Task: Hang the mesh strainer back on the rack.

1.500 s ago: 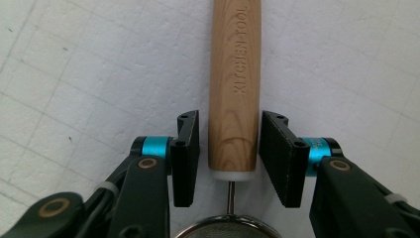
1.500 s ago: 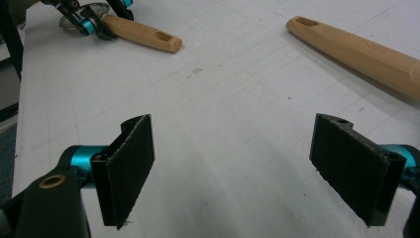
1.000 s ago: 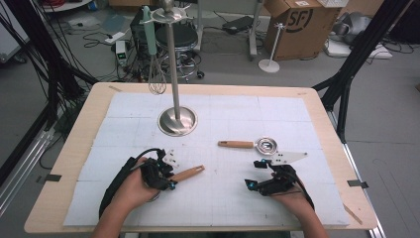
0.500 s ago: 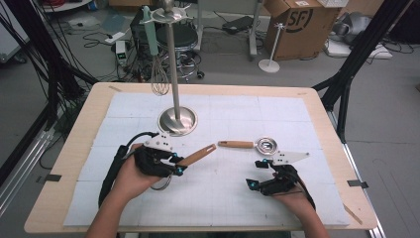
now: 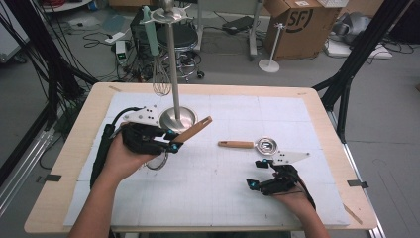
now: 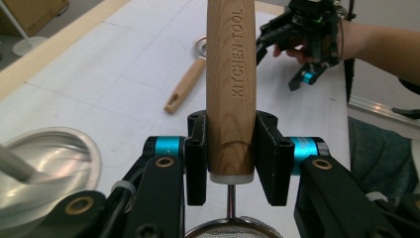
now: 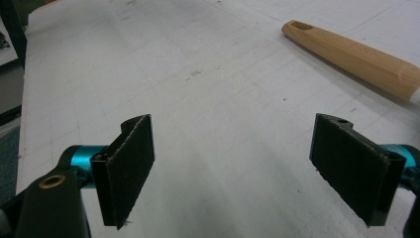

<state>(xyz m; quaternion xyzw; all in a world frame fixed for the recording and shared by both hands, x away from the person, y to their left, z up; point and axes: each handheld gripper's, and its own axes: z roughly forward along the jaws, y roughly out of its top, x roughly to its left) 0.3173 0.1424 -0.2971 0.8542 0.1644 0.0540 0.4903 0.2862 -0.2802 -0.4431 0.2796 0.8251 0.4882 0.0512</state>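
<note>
White gridded matting [image 5: 213,188] is covering the wooden table, with cables and a cardboard box [image 5: 292,20] sitting on the floor beyond it. Nearest the person, the right gripper [image 5: 260,173] is resting low over the mat, and the right gripper view is showing its two jaws standing wide apart with nothing between them. Further in, the left gripper [image 5: 171,141] is clamping a wooden-handled strainer [image 5: 190,131] lifted off the mat, its handle pointing up toward the stand's base [image 5: 177,119]. The left gripper view is revealing what the high view cannot: "KITCHEN TOOL" stamped into the handle, the pads pressing it near its white collar, and a mesh rim [image 6: 228,230] hanging below. A second wooden-handled utensil [image 5: 247,145] is lying flat between the two grippers. Beyond, a whisk [image 5: 161,84] is hanging from the stand's pole [image 5: 172,64].
</note>
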